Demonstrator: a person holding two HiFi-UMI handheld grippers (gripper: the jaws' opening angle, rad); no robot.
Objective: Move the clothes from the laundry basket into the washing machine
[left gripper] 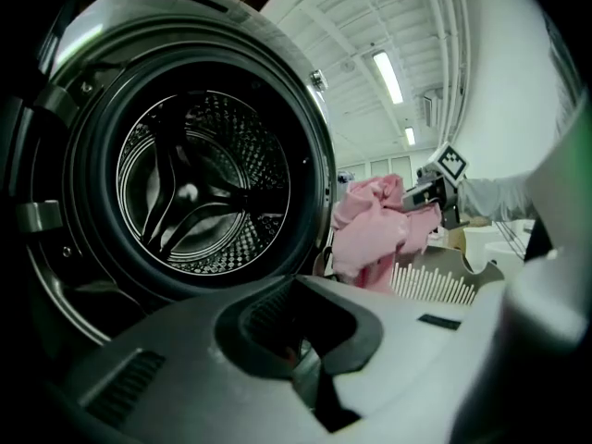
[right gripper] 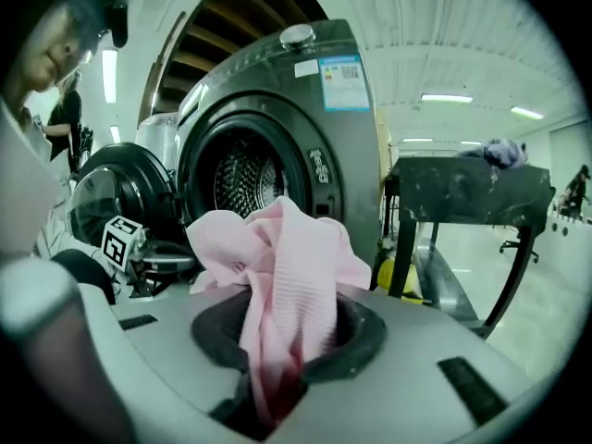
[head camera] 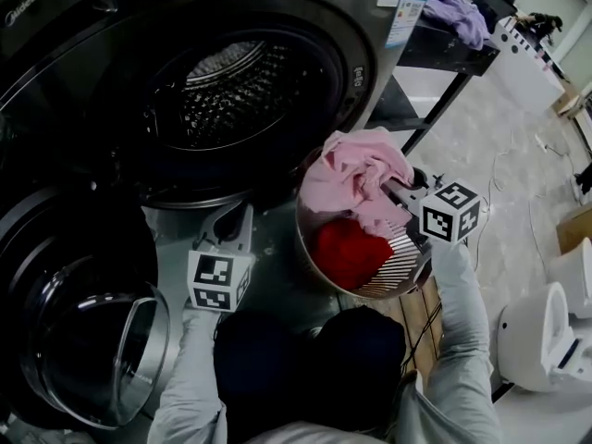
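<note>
Head view: the right gripper [head camera: 396,191] holds a pink cloth [head camera: 347,188] above the laundry basket [head camera: 407,276], just right of the washing machine [head camera: 361,26].
Left gripper view: the left gripper [left gripper: 310,370], jaws together and empty, faces the machine's drum [left gripper: 199,188].
Right gripper view: the cloth is pinched in front of the machine.

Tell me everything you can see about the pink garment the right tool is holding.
The pink garment is pale, soft, ribbed-looking fabric, crumpled into loose folds. The right tool is shut on a bunched part, holding it above the laundry basket, right of the washing machine's open drum. Its lower folds hang over a red item in the basket; whether they touch is unclear. Its type cannot be told.
</note>
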